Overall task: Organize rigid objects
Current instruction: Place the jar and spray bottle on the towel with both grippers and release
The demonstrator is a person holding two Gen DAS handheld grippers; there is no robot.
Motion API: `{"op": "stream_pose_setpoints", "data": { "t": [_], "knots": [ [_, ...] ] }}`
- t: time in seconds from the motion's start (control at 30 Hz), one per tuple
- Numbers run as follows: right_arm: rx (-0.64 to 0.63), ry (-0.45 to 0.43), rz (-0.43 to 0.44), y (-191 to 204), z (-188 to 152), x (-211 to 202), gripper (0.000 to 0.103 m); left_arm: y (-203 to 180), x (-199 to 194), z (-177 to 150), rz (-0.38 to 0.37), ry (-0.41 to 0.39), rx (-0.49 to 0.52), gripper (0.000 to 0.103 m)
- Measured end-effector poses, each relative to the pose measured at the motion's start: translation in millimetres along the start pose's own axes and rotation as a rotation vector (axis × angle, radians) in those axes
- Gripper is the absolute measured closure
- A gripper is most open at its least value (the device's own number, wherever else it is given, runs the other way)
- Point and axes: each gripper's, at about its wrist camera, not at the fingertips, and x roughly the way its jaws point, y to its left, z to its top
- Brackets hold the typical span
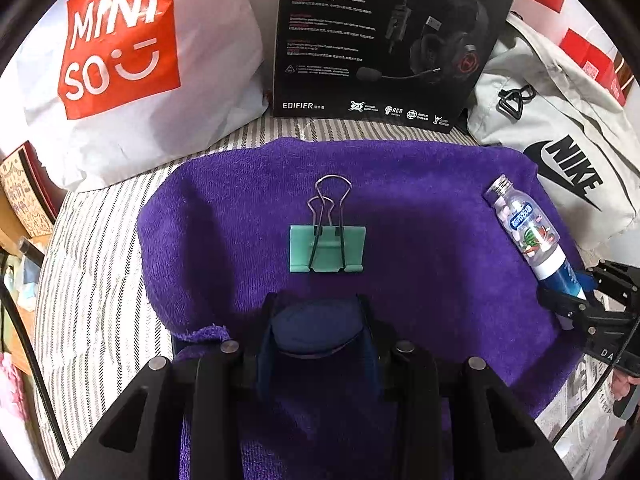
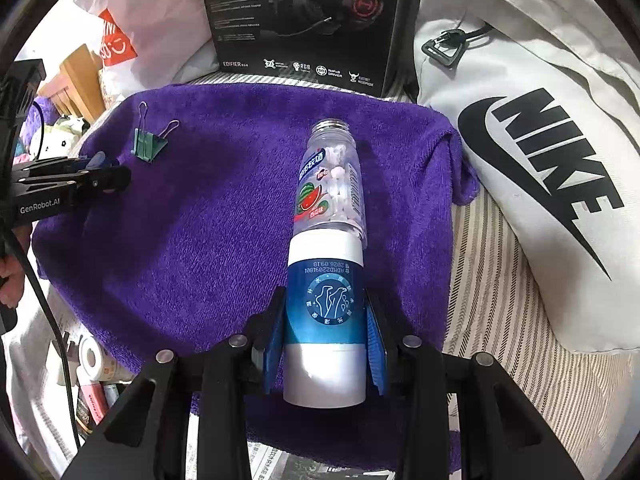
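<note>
A green binder clip (image 1: pixel 327 249) lies on the purple towel (image 1: pixel 420 216), just ahead of my left gripper (image 1: pixel 320 322). The left gripper is shut on a dark blue oval object (image 1: pixel 318 330). My right gripper (image 2: pixel 326 344) is shut on the blue and white end of a clear candy bottle (image 2: pixel 332 208) that lies over the towel's (image 2: pixel 200 208) right side. The bottle (image 1: pixel 528 228) and the right gripper (image 1: pixel 576 300) also show in the left wrist view. The clip (image 2: pixel 148 146) and the left gripper (image 2: pixel 100 172) show at the left of the right wrist view.
A black Edifier headset box (image 1: pixel 384 40) stands behind the towel. A white Miniso bag (image 1: pixel 132 64) is at the back left, a white Nike bag (image 2: pixel 540 152) at the right. Striped bedding (image 1: pixel 96 264) lies under the towel. Clutter (image 2: pixel 96 376) sits off the left edge.
</note>
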Motion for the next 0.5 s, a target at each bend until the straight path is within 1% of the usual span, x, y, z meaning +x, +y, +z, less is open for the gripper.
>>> {"op": "stream_pose_setpoints", "data": {
  "t": [0.13,0.33,0.5],
  "knots": [
    [-0.005,-0.009,0.007,-1.2,-0.8,-0.5,0.067,-2.8,1.3,-1.8,0.011,-0.013,0.017,0.068],
    [-0.011,-0.02,0.008,-1.3,-2.9,-2.9,0.066,-2.2,0.0,-5.1,0.013,-0.014,0.015,0.068],
    [-0.022,-0.021,0.018,-1.4,-3.0,-4.4,0.064,-0.3,-6.8,-13.4,-0.007,-0.007,0.003,0.059]
  ]
}}
